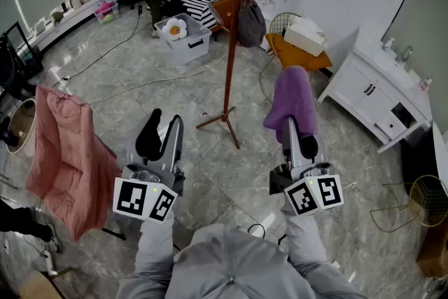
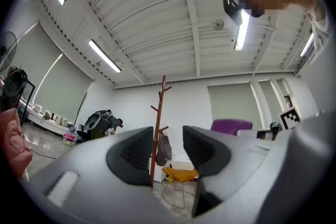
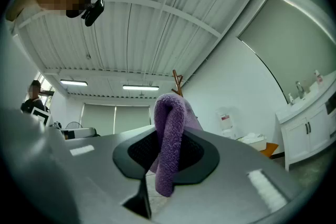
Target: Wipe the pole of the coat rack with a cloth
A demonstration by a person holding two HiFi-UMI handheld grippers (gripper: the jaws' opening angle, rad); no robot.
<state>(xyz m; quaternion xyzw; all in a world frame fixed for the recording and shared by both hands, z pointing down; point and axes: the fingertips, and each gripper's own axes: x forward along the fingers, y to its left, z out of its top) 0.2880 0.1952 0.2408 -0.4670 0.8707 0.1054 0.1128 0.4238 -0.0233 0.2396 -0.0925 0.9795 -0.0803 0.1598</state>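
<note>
Head view: a brown wooden coat rack [image 1: 236, 24] is seen standing upright on the grey marble-patterned tile floor [image 1: 175, 98], its legs set toward the middle of the floor and its pole rising toward the far edge by the white wall. A grey bag [image 1: 250, 24] is hung from one peg, just beside the pole.

The left gripper [image 1: 164, 128] is held low and left of the rack's legs, apart from them. Left gripper view: the fingers [image 2: 131, 152] are spread, with nothing held between them; the pole [image 2: 156, 128] is seen far off through the gap.

The right gripper [image 1: 295, 140] is held right of the rack's legs, apart from the pole. Right gripper view: its fingers [image 3: 197, 152] are pinching a folded purple terry cloth [image 3: 169, 139], which sticks up above the fingertips and hangs a little below them. In the head view the cloth [image 1: 292, 100] is draped over the fingertips, so they are hidden. No contact between cloth and pole is seen.

Also noted on the floor: a pink fabric [image 1: 66, 150] draped at the left edge, a white storage box [image 1: 187, 42] beyond the left gripper, an orange wire-legged chair [image 1: 301, 52] right of the rack, and a white cabinet [image 1: 378, 94] along the right edge.
</note>
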